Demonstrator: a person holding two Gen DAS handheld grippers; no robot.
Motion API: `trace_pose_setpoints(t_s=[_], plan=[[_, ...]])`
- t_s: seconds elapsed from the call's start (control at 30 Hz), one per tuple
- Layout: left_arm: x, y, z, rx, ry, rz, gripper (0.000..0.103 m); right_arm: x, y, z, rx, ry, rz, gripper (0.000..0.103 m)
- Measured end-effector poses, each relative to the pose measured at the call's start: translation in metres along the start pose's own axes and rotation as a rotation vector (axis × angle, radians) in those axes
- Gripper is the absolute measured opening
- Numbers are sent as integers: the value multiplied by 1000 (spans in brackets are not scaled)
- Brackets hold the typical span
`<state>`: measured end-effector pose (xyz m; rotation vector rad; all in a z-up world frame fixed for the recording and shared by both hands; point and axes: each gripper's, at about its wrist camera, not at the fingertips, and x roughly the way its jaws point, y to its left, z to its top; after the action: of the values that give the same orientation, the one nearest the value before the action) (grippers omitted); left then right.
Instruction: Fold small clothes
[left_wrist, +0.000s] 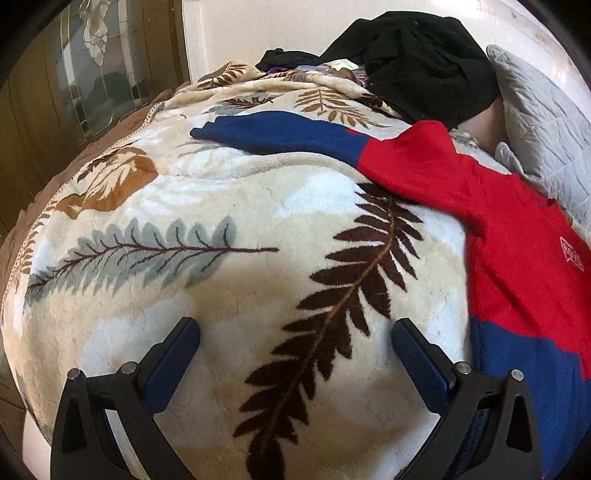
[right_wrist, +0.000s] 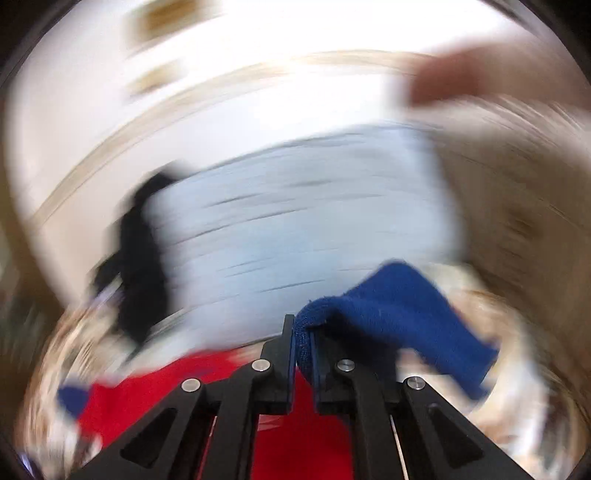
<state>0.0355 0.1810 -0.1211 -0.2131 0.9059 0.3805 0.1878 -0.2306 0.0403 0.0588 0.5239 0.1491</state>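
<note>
Left wrist view: left gripper (left_wrist: 295, 339) hovers over the blanket (left_wrist: 221, 206), fingers spread wide, holding nothing. Sweater (left_wrist: 517, 251), red and blue, lies flat on the blanket to its right, one blue sleeve (left_wrist: 273, 134) stretched out. Black clothes (left_wrist: 421, 62) piled beyond.

Right wrist view, heavily blurred: right gripper (right_wrist: 301, 332) pinches a blue cuff (right_wrist: 399, 314), probably the sweater's other sleeve; red fabric below.

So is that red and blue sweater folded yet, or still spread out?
Mostly spread: the sweater lies flat on the blanket, one sleeve outstretched. The right gripper pinches a blue cuff.
</note>
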Motion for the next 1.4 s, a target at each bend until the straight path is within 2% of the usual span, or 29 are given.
trace_pose_setpoints(t_s=[0.03, 0.07, 0.1, 0.17, 0.2, 0.23, 0.33, 0.37, 0.43, 0.53, 0.57, 0.63, 0.67, 0.73, 0.77, 0.8, 0.83, 0.87, 0.9, 0.93, 1.0, 1.03, 1.13, 1.2, 1.23, 1.3, 1.33, 1.37, 1.4], plan=[[-2, 0, -1, 0, -1, -1, 103, 14, 30, -14, -60, 46, 39, 18], [-2, 0, -1, 3, 0, -1, 103, 39, 63, -39, -116, 143, 87, 53], [-2, -1, -1, 8, 4, 1, 103, 64, 83, -66, -140, 232, 122, 97], [-5, -2, 0, 23, 12, -1, 103, 97, 91, -106, -142, 345, 122, 95], [-9, -2, 1, 34, 18, -5, 103, 105, 79, -124, -61, 396, 123, 95], [-16, -2, 2, 37, 13, -15, 103, 103, 70, -128, -6, 397, 140, 95], [-43, -8, 14, 11, -42, -85, 103, 68, 35, -127, 125, 311, 172, 96], [-50, -16, 21, 6, -53, -128, 103, 55, 22, -125, 161, 272, 171, 96], [-61, -40, 39, 18, -58, -238, 103, 42, 7, -122, 204, 254, 166, 96], [-58, -100, 69, 82, -16, -403, 103, 21, -19, -134, 277, 242, 181, 96], [-51, -118, 78, 95, -1, -433, 103, 16, -25, -139, 298, 240, 187, 96], [-26, -149, 92, 104, 57, -443, 101, 7, -32, -148, 336, 235, 201, 96], [-4, -165, 98, 99, 109, -419, 96, 3, -35, -153, 348, 236, 208, 96], [33, -181, 100, 94, 206, -359, 55, -6, -44, -158, 369, 236, 221, 96], [56, -186, 98, 97, 289, -311, 6, -11, -51, -159, 382, 235, 216, 96], [65, -181, 96, 42, 316, -328, 6, -12, -58, -157, 394, 235, 205, 96], [57, -176, 98, 26, 288, -338, 5, -15, -72, -152, 420, 226, 187, 96], [43, -173, 98, 29, 240, -340, 5, -17, -83, -147, 444, 215, 182, 96], [18, -166, 95, 29, 147, -340, 5, -20, -99, -140, 475, 195, 169, 96], [6, -162, 90, 27, 110, -336, 5, -21, -109, -135, 491, 188, 151, 96], [10, -157, 74, 38, 133, -303, 5, -5, -135, -123, 545, 215, 128, 97], [23, -154, 65, 37, 170, -274, 6, 15, -149, -116, 587, 251, 137, 97], [21, -152, 63, 61, 117, -278, 6, 50, -161, -100, 602, 324, 128, 96], [20, -154, 67, 76, 114, -265, 6, 70, -152, -90, 549, 374, 174, 96], [20, -154, 66, 82, 114, -264, 6, 80, -147, -89, 515, 412, 165, 92], [19, -159, 65, 100, 96, -254, 7, 102, -129, -88, 394, 515, 79, 24], [16, -159, 66, 113, 89, -247, 7, 98, -127, -84, 399, 500, 71, 11], [14, -160, 67, 125, 88, -246, 7, 82, -122, -73, 386, 436, 54, 11], [12, -159, 68, 134, 89, -254, 8, 63, -115, -63, 327, 325, 2, 10]])
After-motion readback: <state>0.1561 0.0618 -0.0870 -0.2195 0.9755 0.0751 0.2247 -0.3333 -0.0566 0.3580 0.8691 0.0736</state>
